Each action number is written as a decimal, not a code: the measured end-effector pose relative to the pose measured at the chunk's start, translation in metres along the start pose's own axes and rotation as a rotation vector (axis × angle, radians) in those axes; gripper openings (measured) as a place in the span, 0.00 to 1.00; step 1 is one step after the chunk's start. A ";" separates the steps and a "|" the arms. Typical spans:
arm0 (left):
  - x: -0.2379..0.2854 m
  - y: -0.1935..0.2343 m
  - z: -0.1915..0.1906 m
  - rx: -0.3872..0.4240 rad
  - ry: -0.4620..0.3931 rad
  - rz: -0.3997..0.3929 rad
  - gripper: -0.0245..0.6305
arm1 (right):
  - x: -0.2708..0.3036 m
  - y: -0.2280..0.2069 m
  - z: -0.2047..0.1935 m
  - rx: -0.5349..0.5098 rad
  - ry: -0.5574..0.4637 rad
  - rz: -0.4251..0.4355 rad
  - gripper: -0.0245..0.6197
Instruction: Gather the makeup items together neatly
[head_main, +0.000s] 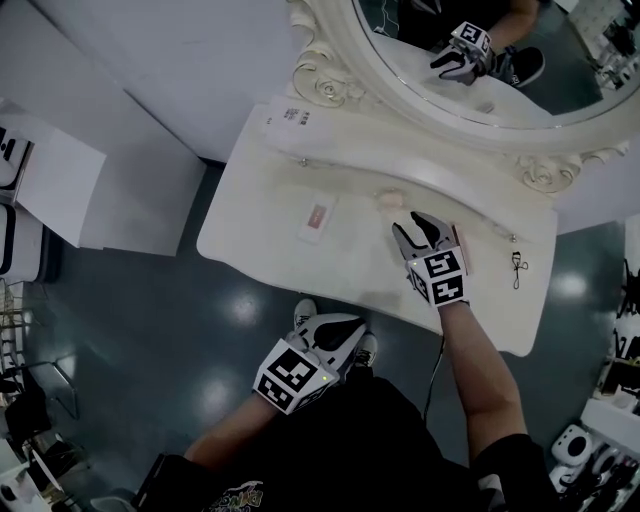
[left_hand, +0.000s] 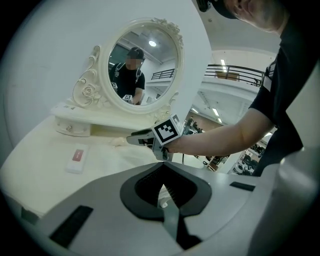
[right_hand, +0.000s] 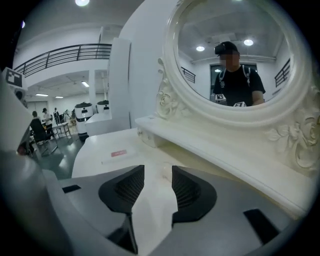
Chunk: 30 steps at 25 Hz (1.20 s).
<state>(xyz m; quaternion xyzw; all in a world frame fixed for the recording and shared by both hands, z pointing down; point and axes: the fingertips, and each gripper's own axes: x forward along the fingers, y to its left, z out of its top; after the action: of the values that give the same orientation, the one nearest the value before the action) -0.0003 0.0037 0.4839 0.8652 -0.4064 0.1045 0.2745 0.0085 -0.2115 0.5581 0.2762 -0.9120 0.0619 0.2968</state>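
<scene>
Head view looks steeply down on the makeup items, which lie spread along a white vanity table (head_main: 255, 195); a flat white box (head_main: 318, 220) with a red label lies near the table's middle, a small pale pink lump (head_main: 389, 200) sits to its right close under the mirror ledge, and an eyelash curler (head_main: 518, 270) lies well apart from both, near the table's right end. The right gripper (head_main: 412, 225) hangs over the table between the box and the curler, its tips just beside the pink lump; whether they touch it cannot be told. Right gripper view shows its jaws spread apart with only bare tabletop between the pads, and the labelled box (right_hand: 116, 155) further off to the left. The left gripper (head_main: 335, 322) is held off the table's front edge, above the dark floor (head_main: 150, 330), pointing toward the table; left gripper view shows its jaws brought together with nothing clamped between them; beyond them lie the box (left_hand: 77, 159) on the left and the other gripper with its marker cube reaching in over the table. An oval mirror (head_main: 570, 90) in a carved white frame stands at the table's back; it reflects the person and a gripper.
</scene>
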 end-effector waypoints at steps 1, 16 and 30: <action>-0.001 0.003 -0.001 -0.004 0.002 0.003 0.05 | 0.005 0.000 -0.001 -0.027 0.015 0.007 0.31; -0.015 0.033 -0.008 -0.052 0.021 0.032 0.05 | 0.073 -0.014 -0.008 -0.517 0.216 0.050 0.39; -0.017 0.049 -0.001 -0.074 0.018 0.006 0.05 | 0.071 -0.012 -0.016 -0.386 0.287 -0.027 0.30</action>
<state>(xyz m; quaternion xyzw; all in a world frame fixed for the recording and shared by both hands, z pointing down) -0.0482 -0.0106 0.4967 0.8523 -0.4102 0.0979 0.3096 -0.0246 -0.2509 0.6113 0.2148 -0.8518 -0.0787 0.4714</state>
